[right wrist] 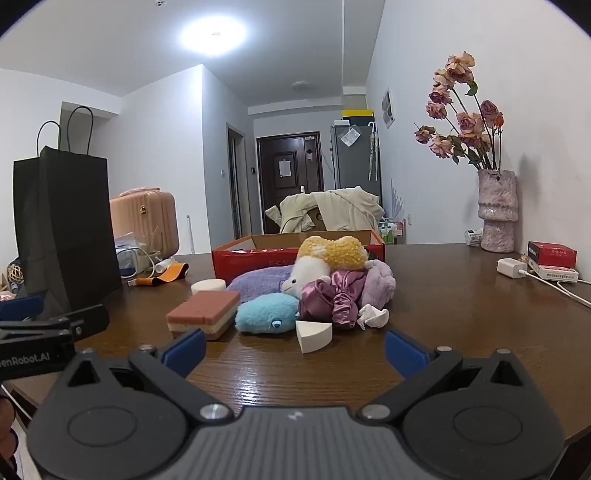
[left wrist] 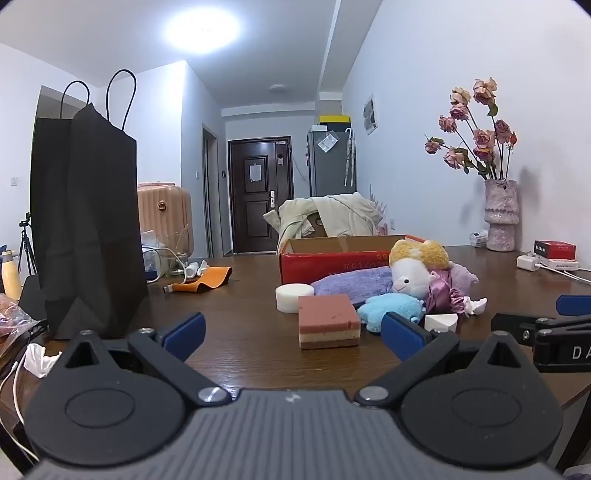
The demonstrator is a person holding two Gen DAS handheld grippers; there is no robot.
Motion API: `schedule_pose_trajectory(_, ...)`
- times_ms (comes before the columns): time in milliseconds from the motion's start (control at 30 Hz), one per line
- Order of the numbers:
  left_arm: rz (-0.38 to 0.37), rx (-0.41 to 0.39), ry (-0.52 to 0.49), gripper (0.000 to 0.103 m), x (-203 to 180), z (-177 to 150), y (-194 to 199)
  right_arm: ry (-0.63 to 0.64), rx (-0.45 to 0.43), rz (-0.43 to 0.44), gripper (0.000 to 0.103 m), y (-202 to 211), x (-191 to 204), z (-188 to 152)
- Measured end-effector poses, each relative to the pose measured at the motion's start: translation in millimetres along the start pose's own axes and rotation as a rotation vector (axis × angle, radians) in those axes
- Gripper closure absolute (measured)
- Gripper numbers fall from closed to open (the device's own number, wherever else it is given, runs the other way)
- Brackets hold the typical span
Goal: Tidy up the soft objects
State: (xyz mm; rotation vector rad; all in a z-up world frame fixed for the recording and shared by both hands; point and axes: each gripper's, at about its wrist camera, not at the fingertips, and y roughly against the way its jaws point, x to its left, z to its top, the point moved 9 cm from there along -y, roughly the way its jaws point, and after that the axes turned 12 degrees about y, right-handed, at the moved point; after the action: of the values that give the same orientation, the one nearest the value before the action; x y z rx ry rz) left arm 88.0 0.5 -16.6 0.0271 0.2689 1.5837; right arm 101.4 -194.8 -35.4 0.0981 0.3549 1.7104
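Dead ahead on the table point(right wrist: 443, 295) sits the soft pile, white wedge sponge point(right wrist: 313, 335) nearest, just beyond the right gripper point(right wrist: 295, 350), jaws wide apart, empty; left gripper point(left wrist: 293, 334), equally spread, faces the layered sponge point(left wrist: 328, 326); red box point(right wrist: 258, 254) waits behind.

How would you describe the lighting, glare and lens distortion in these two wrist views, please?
Left wrist view: the ceiling light is blown out to a white patch, and the fisheye bows the black paper bag. Right wrist view: the same lamp is overexposed, its glare streaks the wooden table, and the frame corners are dark.
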Motion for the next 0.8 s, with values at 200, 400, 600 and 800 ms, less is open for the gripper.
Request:
schedule_pose_trajectory(200, -0.011, 0.017, -0.019, 0.0, -7.0, 1.0, -10.3, -0.013, 0.009, -0.007, 0.0, -3.4, -3.0, -2.1)
schedule_pose_trajectory(400, -0.014, -0.014, -0.002, 0.0, -1.1, 0.5, -3.6, -0.012, 0.01, -0.002, 0.0, -3.8, -2.6, -0.7)
schedule_pose_trajectory(600, -0.012, -0.017, -0.005, 0.0, -2.4, 3.1, -0.4, -0.011, 0.011, -0.005, 0.0, -3.2, -2.5, -1.6)
schedule_pose_trajectory(800, -0.007, -0.015, -0.003, 0.0, -0.7, 3.3, -1.9, -0.004, 0.012, 0.004, 0.0, -4.5, 1.1, -2.4)
